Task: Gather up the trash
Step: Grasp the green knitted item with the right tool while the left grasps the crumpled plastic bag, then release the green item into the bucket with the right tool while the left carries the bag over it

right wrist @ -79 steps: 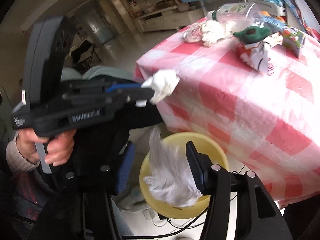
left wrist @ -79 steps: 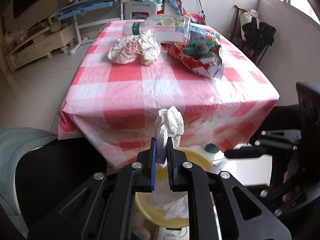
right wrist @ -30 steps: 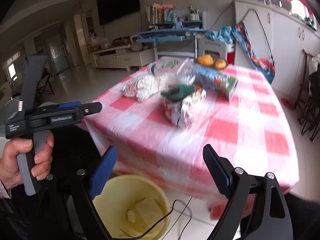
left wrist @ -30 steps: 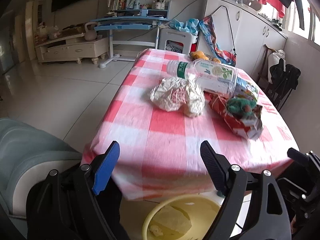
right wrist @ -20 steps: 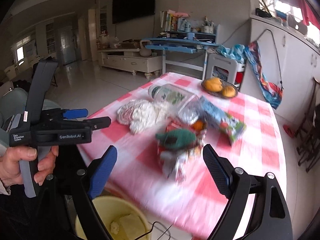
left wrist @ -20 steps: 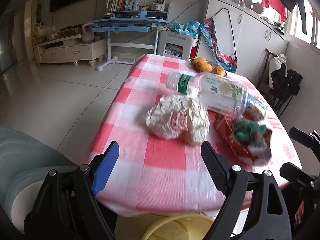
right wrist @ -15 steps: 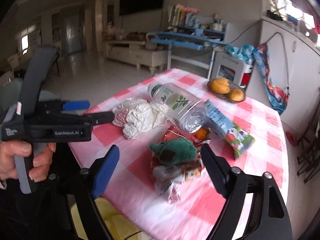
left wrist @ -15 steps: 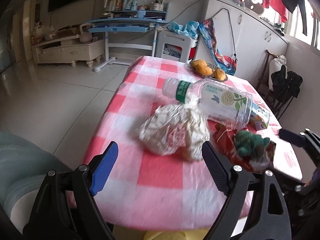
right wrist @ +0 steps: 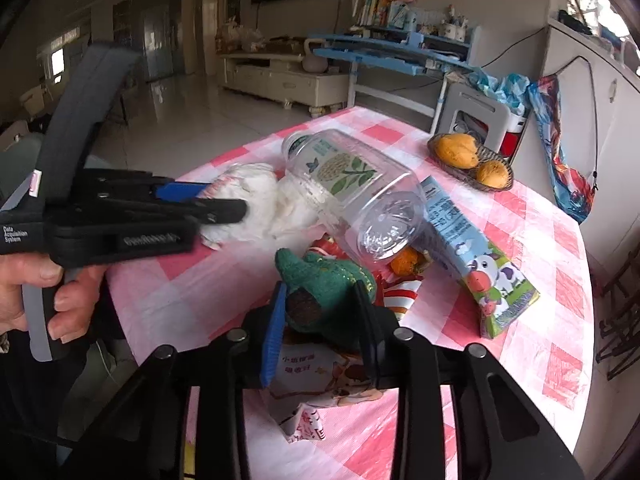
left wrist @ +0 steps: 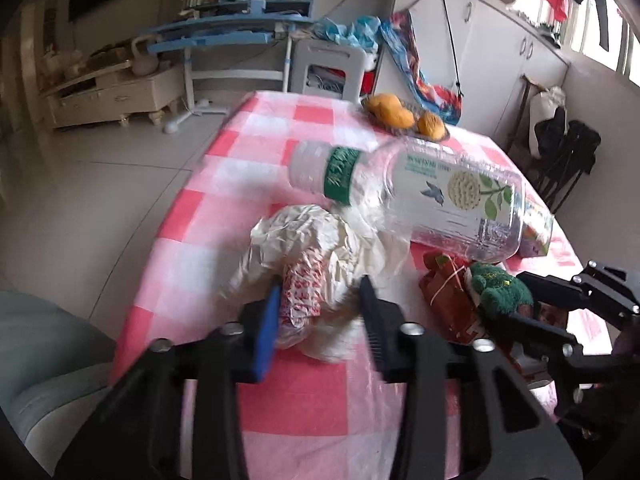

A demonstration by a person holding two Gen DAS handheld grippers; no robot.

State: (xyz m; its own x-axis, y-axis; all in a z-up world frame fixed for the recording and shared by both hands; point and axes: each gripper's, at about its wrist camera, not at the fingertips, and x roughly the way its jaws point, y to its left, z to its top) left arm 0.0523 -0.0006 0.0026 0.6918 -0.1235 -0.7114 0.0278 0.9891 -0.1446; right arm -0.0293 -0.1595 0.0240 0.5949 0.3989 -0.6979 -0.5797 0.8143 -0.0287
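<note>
On the table covered with a pink-and-white checked plastic cloth (left wrist: 280,396), the trash lies in a heap toward the near edge and the middle. The left gripper (left wrist: 318,320) has just been closing, and its jaws now stand narrowed around the near end of a crumpled white plastic bag with red print (left wrist: 320,248), the blue pad and the black pad pressing its folds from either side. The right gripper (right wrist: 320,316) has likewise just been closing, and its jaws pinch a dark green knitted lump with a brown end (right wrist: 324,284), which sits on top of a red-and-white printed snack wrapper (right wrist: 320,372) close to the near edge. Behind both, a large clear plastic bottle with a green neck band and a leaf label (left wrist: 424,196) lies on its side, its neck resting over the white bag and its base toward the right edge. A blue milk carton with a cartoon cow (right wrist: 472,256) lies flat just beside the bottle's base. A wire basket of orange fruit (right wrist: 472,160) stands near the far edge. A person's hand (right wrist: 36,288) grips the left gripper's handle at the near left corner.
</note>
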